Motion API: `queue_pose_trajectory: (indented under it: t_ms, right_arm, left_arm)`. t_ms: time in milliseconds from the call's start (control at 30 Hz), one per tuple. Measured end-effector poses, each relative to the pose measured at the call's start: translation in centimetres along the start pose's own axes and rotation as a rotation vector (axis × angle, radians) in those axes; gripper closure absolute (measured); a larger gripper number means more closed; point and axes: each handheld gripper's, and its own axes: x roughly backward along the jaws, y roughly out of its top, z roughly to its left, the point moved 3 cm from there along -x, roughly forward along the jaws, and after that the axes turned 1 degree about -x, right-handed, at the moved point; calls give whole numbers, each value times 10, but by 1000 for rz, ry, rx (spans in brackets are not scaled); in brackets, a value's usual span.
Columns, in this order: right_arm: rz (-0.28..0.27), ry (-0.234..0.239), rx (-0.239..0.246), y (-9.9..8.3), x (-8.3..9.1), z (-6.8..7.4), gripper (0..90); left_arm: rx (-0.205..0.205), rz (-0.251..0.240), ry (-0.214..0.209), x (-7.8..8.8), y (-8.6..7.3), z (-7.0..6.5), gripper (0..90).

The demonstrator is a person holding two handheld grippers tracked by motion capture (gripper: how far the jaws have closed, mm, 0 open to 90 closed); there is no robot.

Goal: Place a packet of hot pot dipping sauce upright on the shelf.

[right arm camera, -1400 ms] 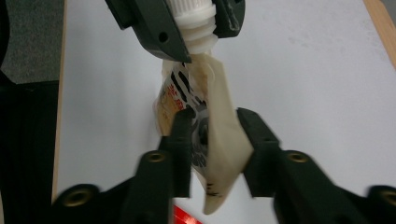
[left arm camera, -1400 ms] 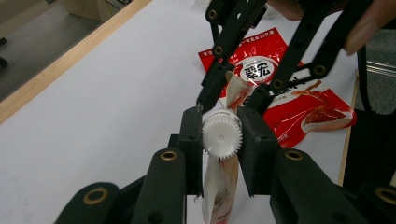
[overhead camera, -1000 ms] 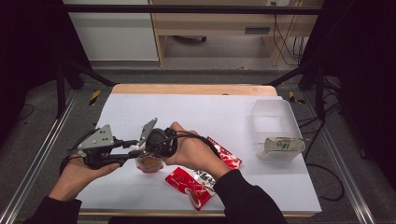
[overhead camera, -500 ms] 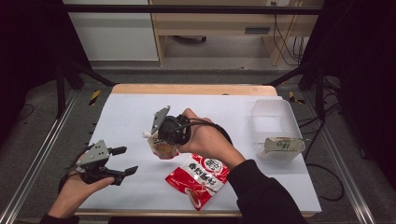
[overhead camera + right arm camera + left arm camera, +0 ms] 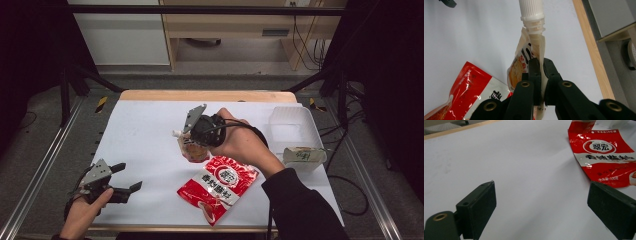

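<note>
My right gripper [image 5: 192, 136] [image 5: 540, 65] is shut on a small spouted pouch [image 5: 192, 150] [image 5: 529, 53] with a white screw cap [image 5: 532, 8], held above the middle of the white table. A red foil snack packet [image 5: 218, 186] [image 5: 604, 155] [image 5: 461, 90] lies flat just in front of it. My left gripper [image 5: 129, 177] [image 5: 541, 207] hovers open near the table's front left corner, its jaws wide apart with nothing between them. The red packet lies to its right.
A clear plastic bin [image 5: 292, 131] stands at the right side of the table, with a pale wrapped packet [image 5: 304, 156] at its near end. The table [image 5: 145, 130] has a wooden far edge. Metal rails run along both sides.
My right gripper has carried the pouch away from the left gripper toward the table's middle, uncovering the red packet. The left gripper let go, drew back to the front left and opened.
</note>
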Motion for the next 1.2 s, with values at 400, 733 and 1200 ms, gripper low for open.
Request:
queue_pose_trajectory:
  t_ms: [400, 733, 1200]
  right_arm:
    - [-9, -52, -47, -25, 24, -20, 874]
    - [-7, -91, -67, -50, 46, -35, 874]
    - [-27, -165, -152, -96, 89, -61, 874]
  left_arm:
    - [-39, 36, 24, -7, -4, -5, 82]
    - [-31, 31, 57, -2, -6, 0, 81]
    - [-33, 34, 66, 0, -7, 1, 81]
